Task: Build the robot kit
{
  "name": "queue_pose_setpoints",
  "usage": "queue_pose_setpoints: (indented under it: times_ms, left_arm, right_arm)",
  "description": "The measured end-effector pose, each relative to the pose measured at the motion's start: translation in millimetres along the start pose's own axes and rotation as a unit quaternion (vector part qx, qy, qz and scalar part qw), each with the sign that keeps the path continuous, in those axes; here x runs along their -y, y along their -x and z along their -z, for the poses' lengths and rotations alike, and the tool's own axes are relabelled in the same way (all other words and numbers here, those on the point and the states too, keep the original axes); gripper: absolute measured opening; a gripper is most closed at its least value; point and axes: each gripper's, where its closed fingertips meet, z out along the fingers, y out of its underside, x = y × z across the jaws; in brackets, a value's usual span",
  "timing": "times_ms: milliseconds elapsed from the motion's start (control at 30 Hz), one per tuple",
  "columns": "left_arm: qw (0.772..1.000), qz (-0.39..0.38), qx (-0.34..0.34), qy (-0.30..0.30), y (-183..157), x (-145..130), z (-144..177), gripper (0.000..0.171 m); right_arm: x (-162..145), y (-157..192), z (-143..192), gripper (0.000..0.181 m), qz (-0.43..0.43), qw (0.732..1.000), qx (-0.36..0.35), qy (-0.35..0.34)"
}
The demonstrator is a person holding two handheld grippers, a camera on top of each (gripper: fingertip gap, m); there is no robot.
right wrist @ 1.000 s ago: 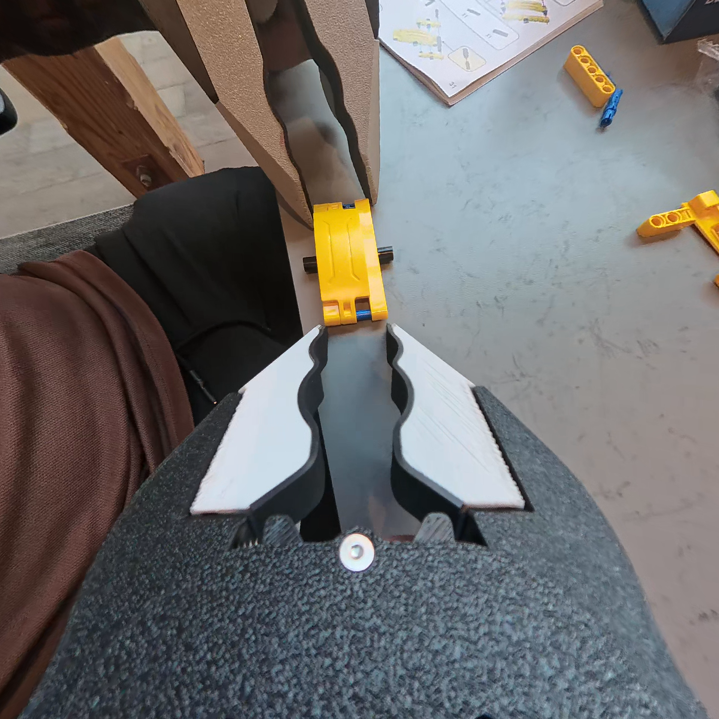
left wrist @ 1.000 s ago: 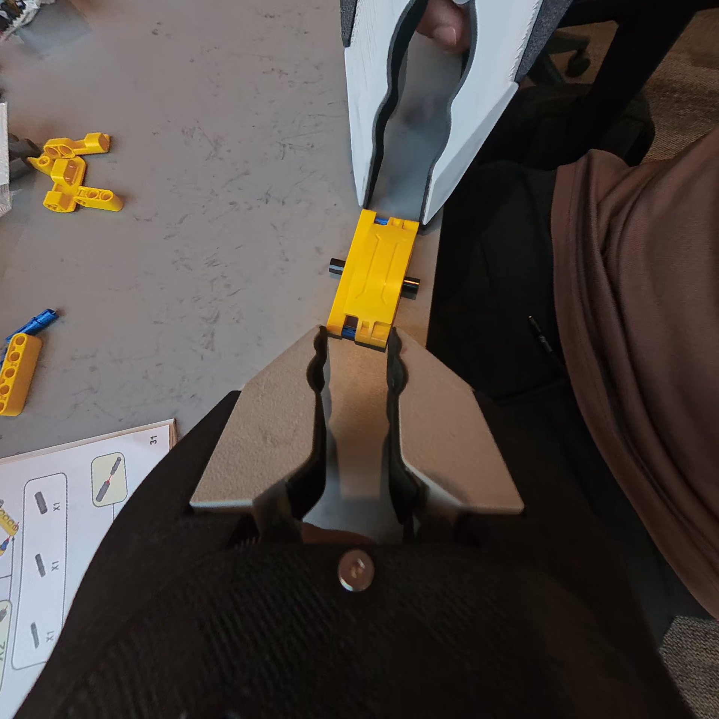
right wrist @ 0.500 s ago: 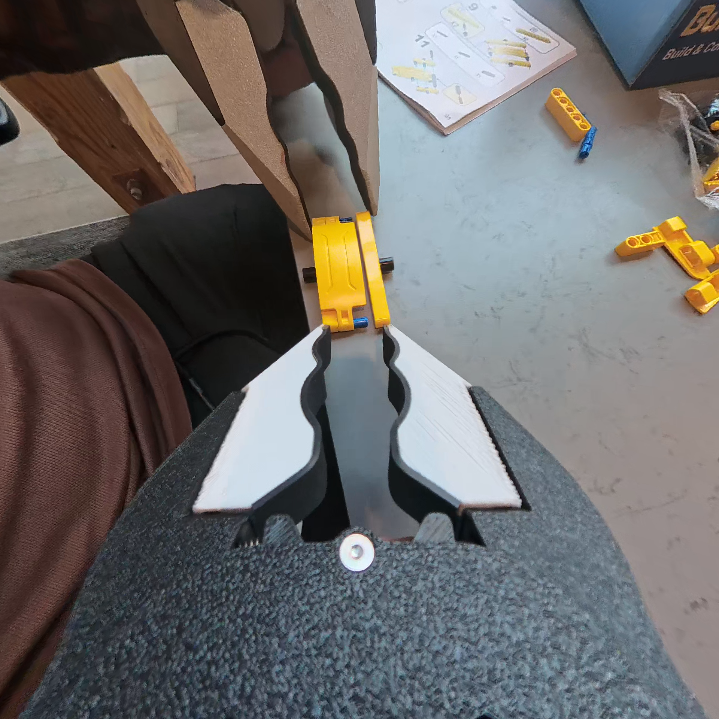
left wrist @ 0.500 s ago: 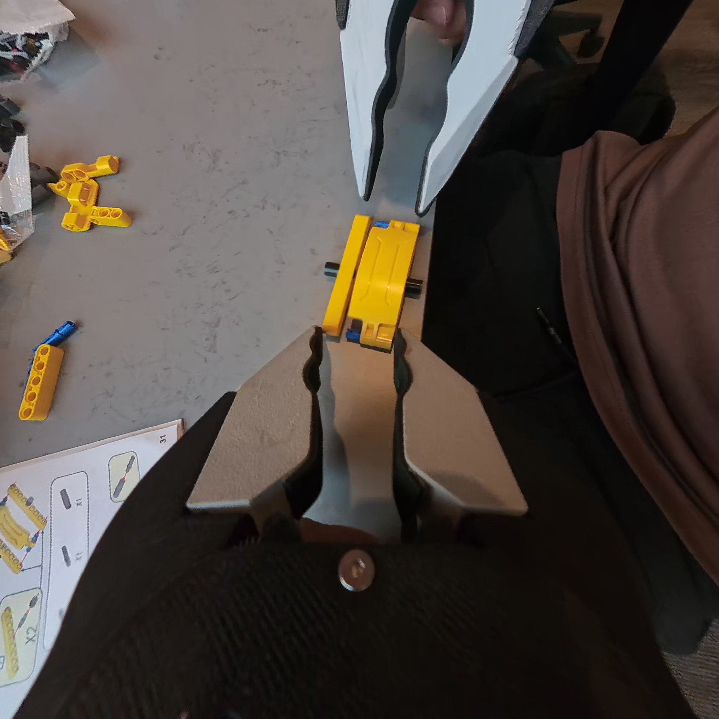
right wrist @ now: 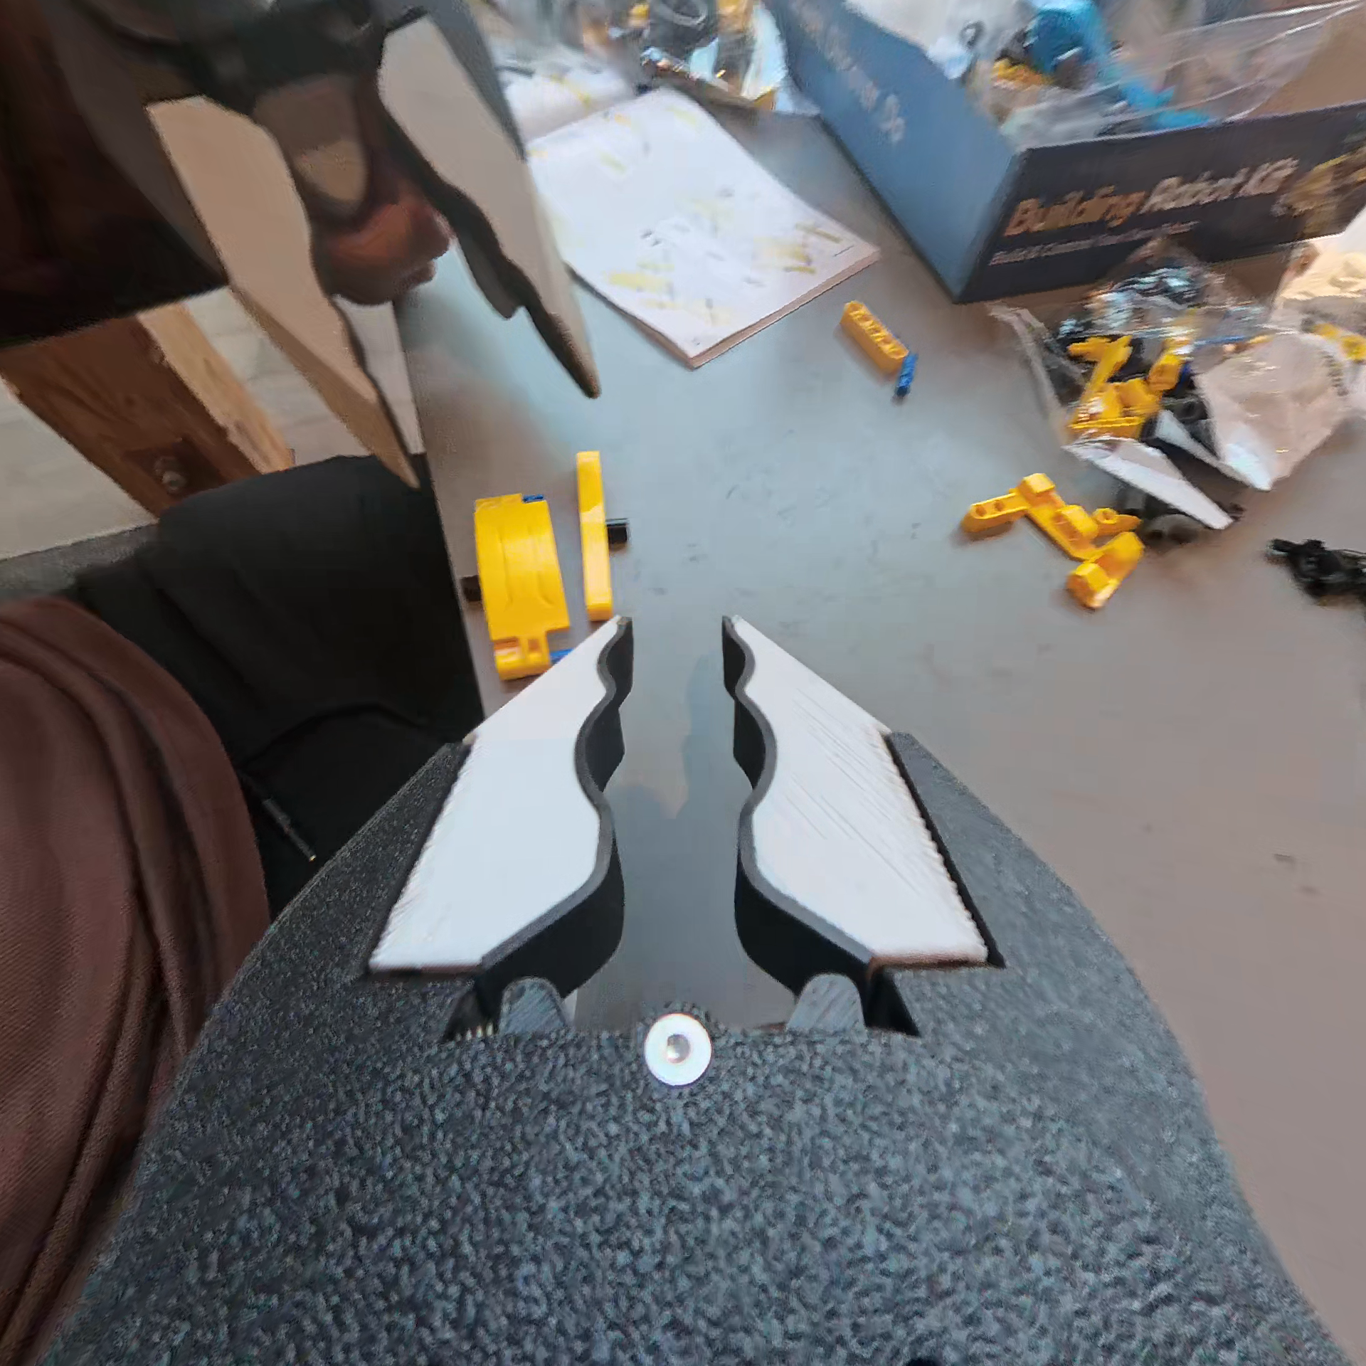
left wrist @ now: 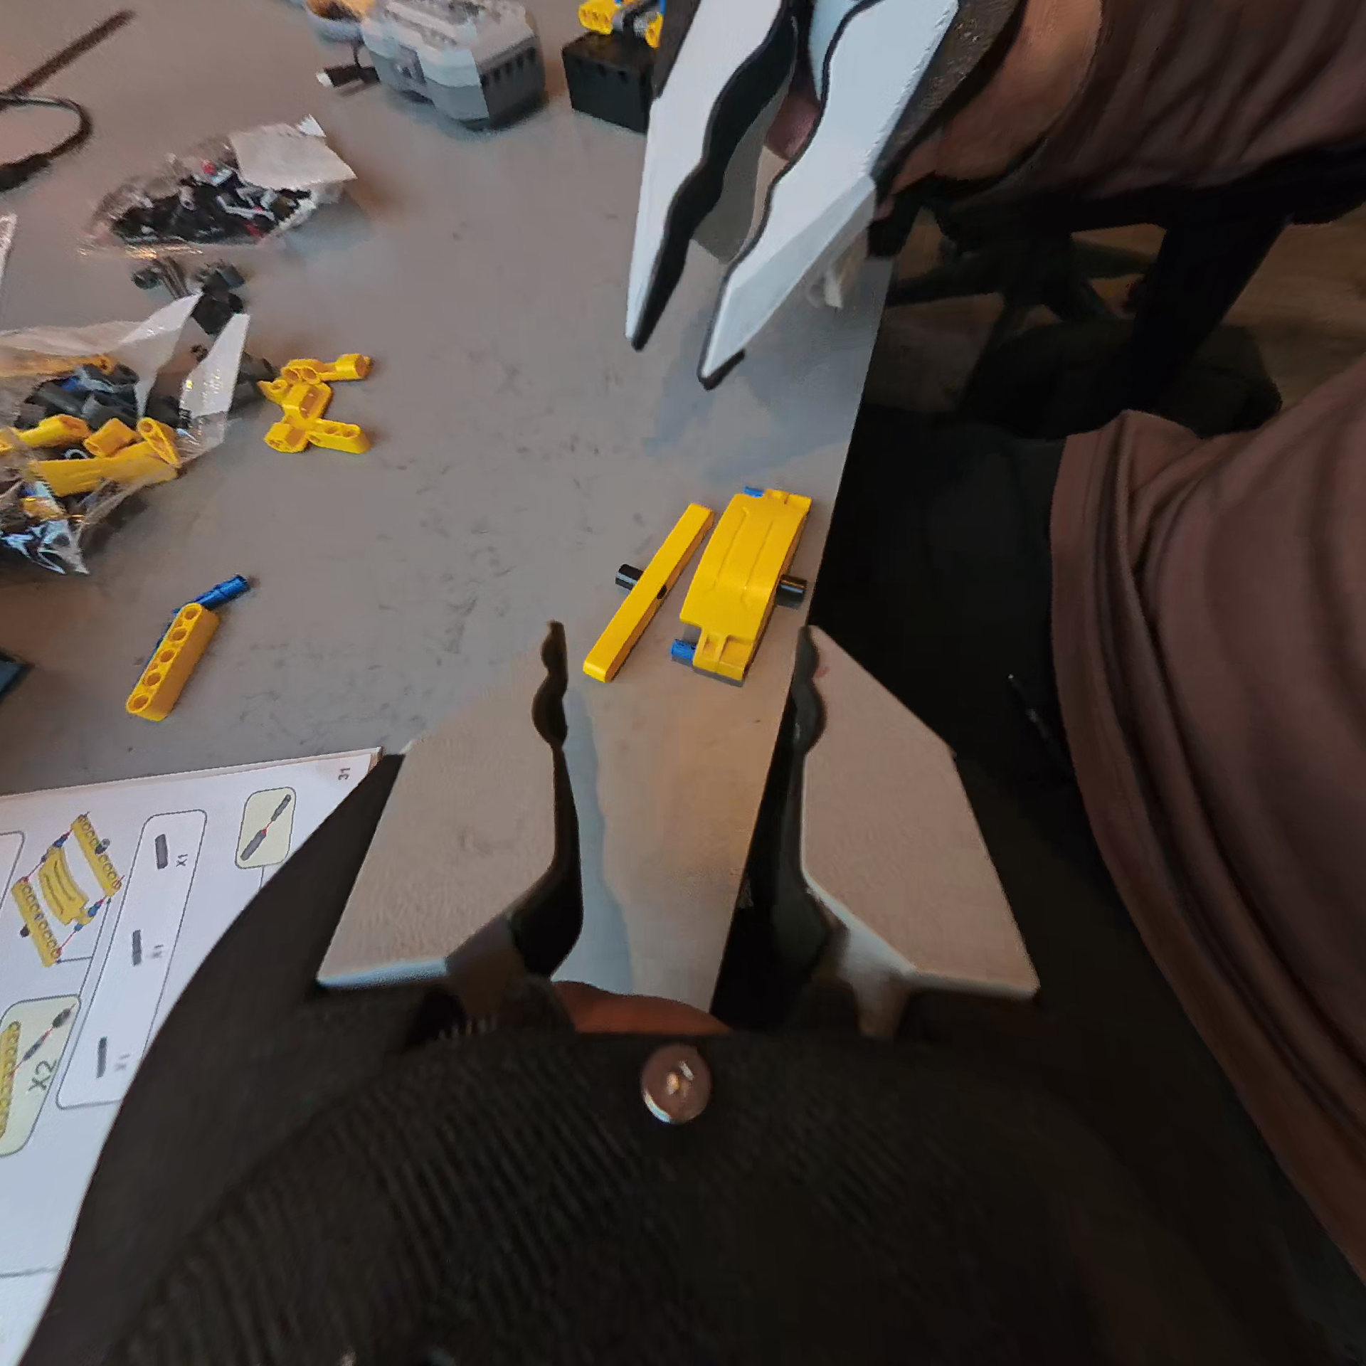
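Note:
A yellow curved panel (left wrist: 746, 576) with black axle ends and blue pins lies at the grey table's near edge. A thin yellow beam (left wrist: 650, 591) lies beside it, slightly apart. My left gripper (left wrist: 678, 632) is wide open and empty, its tips just short of both pieces. My right gripper (left wrist: 669, 358) hangs open and empty above the table beyond them. In the right wrist view the panel (right wrist: 521, 573) and beam (right wrist: 593, 536) lie just left of my open right gripper (right wrist: 676, 621). The left gripper (right wrist: 503, 436) is raised behind them.
An instruction booklet (left wrist: 111, 924) lies by my left gripper. A yellow beam with a blue pin (left wrist: 174, 650), a yellow connector cluster (left wrist: 314, 403) and open bags of parts (left wrist: 89, 436) lie further in. A blue box (right wrist: 1109, 148) stands at the back. The table edge (left wrist: 835, 517) borders a person's lap. Tip to tip, the grippers are about 9 cm apart.
Both grippers have drawn back and up from the yellow pieces. The left jaws have opened wider. The thin beam, first hidden at the panel, now lies apart beside it.

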Motion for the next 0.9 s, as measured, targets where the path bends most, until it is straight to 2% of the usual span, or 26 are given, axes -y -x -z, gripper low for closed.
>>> queue_pose_setpoints:
  times_ms: [67,133,200,333,467,567,767,900]
  left_arm:
    - [1.000,0.006,0.006,-0.021,-2.1,3.2,2.1,0.056]
    - [0.999,0.017,0.039,-0.005,6.4,-4.3,2.1,0.059]
    - [0.998,0.018,0.059,-0.006,8.4,-7.8,1.2,0.057]
    - [0.996,-0.027,0.087,-0.007,6.3,-9.9,1.2,0.051]
    - [0.992,-0.011,0.103,-0.068,10.5,0.9,12.8,0.039]
    - [0.988,0.004,0.120,-0.101,15.8,6.5,20.4,0.037]
    - [0.992,-0.004,0.105,-0.074,12.2,1.1,13.5,0.037]
    - [0.991,0.016,0.098,-0.090,14.1,3.9,17.1,0.038]
  right_arm:
    - [2.5,-17.0,3.7,0.022,-0.008,1.000,-0.026,-0.014]
    - [-0.1,-27.3,4.4,0.021,-0.016,0.999,-0.033,-0.011]
    - [-3.2,-29.7,2.7,0.021,-0.026,0.999,-0.022,-0.003]
    - [-5.5,-27.0,-0.9,0.021,-0.017,1.000,-0.011,0.008]
    - [-4.7,-24.2,-1.1,0.021,-0.005,1.000,-0.002,0.006]
    - [-3.6,-28.8,-0.9,0.021,-0.015,1.000,-0.003,0.002]
    - [-3.7,-32.1,-2.0,0.021,-0.014,1.000,-0.003,0.003]
    - [-2.7,-28.0,0.3,0.025,0.003,1.000,-0.006,-0.002]
